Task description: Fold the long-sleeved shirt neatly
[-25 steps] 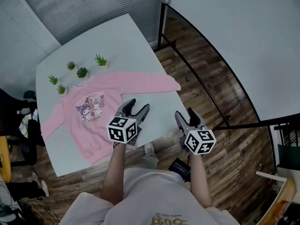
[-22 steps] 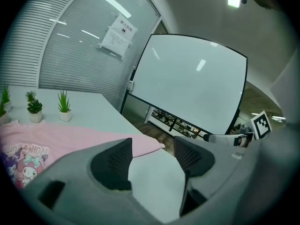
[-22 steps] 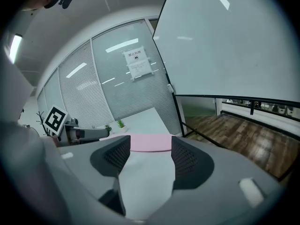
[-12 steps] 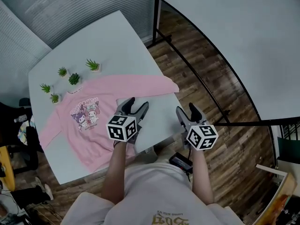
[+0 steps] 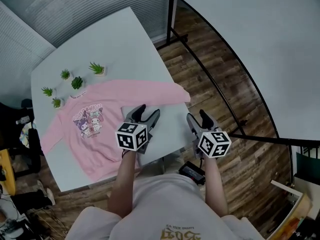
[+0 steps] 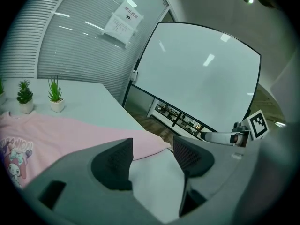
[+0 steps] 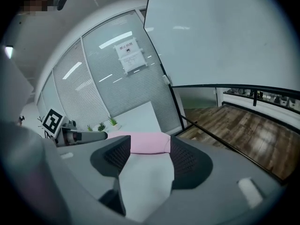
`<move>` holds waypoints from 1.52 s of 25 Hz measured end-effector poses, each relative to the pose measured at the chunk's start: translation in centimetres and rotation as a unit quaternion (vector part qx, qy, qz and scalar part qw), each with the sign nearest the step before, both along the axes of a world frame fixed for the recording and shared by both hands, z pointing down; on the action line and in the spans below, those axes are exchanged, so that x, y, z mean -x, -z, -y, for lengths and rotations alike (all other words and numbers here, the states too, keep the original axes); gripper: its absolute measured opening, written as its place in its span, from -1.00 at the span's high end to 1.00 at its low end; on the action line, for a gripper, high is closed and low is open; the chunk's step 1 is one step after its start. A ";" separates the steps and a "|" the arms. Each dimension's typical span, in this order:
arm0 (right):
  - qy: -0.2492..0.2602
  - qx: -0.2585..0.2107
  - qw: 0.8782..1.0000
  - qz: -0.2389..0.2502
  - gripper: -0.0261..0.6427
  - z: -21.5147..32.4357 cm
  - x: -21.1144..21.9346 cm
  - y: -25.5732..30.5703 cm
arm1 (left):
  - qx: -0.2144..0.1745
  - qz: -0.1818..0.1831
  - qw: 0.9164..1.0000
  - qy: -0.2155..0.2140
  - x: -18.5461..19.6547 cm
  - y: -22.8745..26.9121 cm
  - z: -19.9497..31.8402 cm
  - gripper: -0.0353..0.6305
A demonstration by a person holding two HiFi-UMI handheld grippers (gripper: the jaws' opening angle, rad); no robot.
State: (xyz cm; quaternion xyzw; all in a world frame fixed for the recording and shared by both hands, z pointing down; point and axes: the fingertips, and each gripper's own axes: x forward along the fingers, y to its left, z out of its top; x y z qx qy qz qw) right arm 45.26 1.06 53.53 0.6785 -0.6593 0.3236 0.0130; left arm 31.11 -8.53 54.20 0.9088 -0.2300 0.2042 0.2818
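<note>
Hovering at the near corner of the white table, our left gripper and right gripper both show jaws wide apart, with nothing between them. We find the pink long-sleeved shirt spread flat, print up, on the table. One sleeve runs to the right edge, ahead of both grippers. Four small potted plants stand beyond the collar.

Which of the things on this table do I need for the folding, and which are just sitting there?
For the job: pink long-sleeved shirt, spread on the white table; left claw, closing with nothing between its jaws; right claw, open and empty.
Lying about: four small potted plants beyond the collar.
</note>
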 end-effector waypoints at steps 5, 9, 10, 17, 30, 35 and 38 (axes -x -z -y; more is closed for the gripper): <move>0.006 0.016 1.000 0.017 0.14 1.1 -1.7 -2.2 | 0.012 0.018 1.000 0.002 -1.4 -2.0 0.3 0.10; 0.013 0.031 0.999 0.029 0.17 1.7 -2.7 -4.3 | 0.021 0.036 0.999 0.002 -2.2 -3.6 0.5 0.10; 0.017 0.036 0.999 0.028 0.18 1.8 -2.9 -4.8 | 0.023 0.040 0.999 0.003 -2.4 -4.0 0.6 0.11; 0.042 0.066 0.996 0.039 0.19 3.5 -4.0 -8.3 | 0.036 0.074 0.997 0.007 -2.7 -6.8 1.3 0.11; 0.075 0.094 0.985 0.122 0.26 5.8 -3.2 -12.6 | 0.033 0.107 0.994 0.002 -2.8 -9.3 1.6 0.12; 0.065 0.109 0.979 0.161 0.26 6.3 -3.0 -14.1 | 0.041 0.112 0.993 0.009 -2.5 -9.9 2.1 0.14; 0.062 0.105 0.976 0.178 0.27 6.8 -2.9 -14.2 | 0.045 0.114 0.992 0.012 -2.4 -10.0 2.2 0.15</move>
